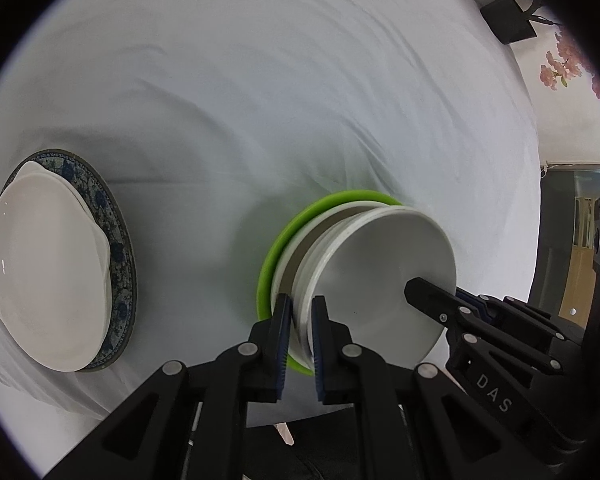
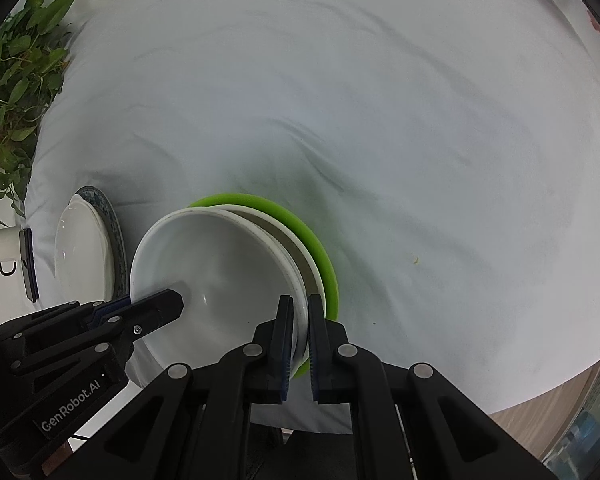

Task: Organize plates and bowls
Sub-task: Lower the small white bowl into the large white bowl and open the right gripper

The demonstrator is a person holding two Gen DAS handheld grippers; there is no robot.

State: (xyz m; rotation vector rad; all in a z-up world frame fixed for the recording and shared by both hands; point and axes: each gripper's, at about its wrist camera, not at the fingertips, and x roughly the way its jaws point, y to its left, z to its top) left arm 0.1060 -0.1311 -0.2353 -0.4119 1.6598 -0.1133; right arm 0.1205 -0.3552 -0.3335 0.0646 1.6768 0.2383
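Bowls, smooth white ones [image 1: 384,280], sit stacked on the round green plate [image 1: 266,268]; your left tongs [image 1: 300,334] and right tongs [image 2: 299,334] both pinch their rims, not yet let go.

Glossy ceramic white bowl [image 1: 384,280], matt green plastic plate [image 1: 270,264], wrinkled cloth tablecloth [image 1: 260,100].

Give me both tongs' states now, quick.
Left tongs: closed on the rim of the white bowl, near side of the stack.
Right tongs: closed on the same bowl's opposite rim.

Left gripper [image 1: 300,334] and right gripper [image 2: 300,334] are each narrowed onto opposite rim edges.
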